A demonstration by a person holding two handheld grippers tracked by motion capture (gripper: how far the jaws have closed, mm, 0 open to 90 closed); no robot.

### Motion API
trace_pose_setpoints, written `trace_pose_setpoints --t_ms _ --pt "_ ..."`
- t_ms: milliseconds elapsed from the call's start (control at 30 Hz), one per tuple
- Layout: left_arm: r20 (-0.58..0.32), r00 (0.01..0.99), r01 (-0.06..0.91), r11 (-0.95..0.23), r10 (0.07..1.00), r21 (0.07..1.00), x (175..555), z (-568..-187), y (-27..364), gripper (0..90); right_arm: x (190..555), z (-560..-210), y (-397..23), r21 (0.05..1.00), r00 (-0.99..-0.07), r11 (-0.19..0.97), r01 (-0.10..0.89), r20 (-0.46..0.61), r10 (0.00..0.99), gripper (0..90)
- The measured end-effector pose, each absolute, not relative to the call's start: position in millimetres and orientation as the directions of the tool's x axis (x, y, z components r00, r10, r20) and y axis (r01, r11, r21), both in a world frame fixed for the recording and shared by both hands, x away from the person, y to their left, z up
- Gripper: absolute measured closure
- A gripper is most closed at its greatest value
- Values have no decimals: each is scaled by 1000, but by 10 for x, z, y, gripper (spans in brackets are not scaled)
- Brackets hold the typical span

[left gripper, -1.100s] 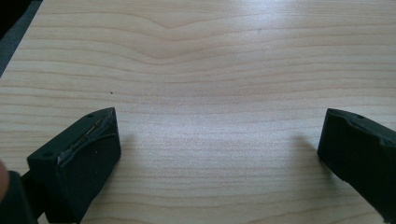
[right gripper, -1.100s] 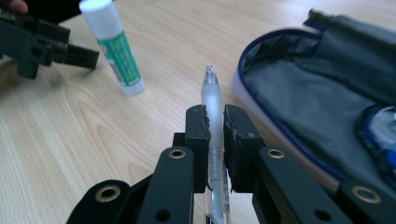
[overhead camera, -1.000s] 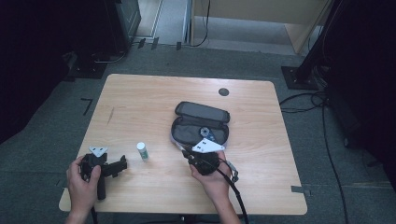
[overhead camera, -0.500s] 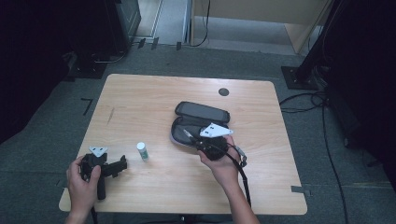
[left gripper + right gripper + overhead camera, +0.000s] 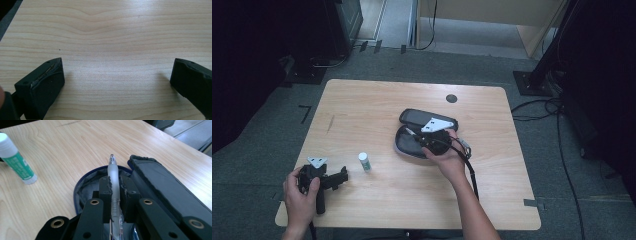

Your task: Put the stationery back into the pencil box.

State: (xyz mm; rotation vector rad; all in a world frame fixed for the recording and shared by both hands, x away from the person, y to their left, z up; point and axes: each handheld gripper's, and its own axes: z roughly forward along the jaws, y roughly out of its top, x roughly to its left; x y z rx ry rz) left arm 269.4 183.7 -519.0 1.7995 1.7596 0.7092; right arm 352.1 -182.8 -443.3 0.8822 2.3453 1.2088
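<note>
My right gripper (image 5: 114,183) is shut on a clear pen (image 5: 113,173), whose tip sticks out past the jaws. It hangs over the open dark pencil case (image 5: 160,185), and the pen points across the case's grey inside. From above, the right gripper (image 5: 419,135) is over the pencil case (image 5: 409,149) at the table's middle right. At the front left, my left gripper (image 5: 343,176) rests on the table. In its own view the left gripper (image 5: 117,77) is open, with bare wood between the jaws.
A white and green glue stick (image 5: 364,161) stands between the two grippers; in the right gripper view the glue stick (image 5: 17,162) shows at far left. A dark round cable port (image 5: 451,98) sits near the far edge of the wooden table (image 5: 372,105).
My right gripper has moved away from the front edge and to the right, carrying the pen over the open case. The left gripper stays where it was.
</note>
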Motion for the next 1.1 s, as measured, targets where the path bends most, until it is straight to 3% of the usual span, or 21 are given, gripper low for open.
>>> trace_pose_setpoints --t_ms 467,1100 --pt "10 18 727 -20 1000 686 2694 -5191 1837 0 3704 -4684 -1754 774 -763 510 375 -55 644 807" --pt "10 19 727 -20 1000 686 2694 -5190 1837 0 3657 -4773 -1718 747 -824 566 347 -45 565 789"
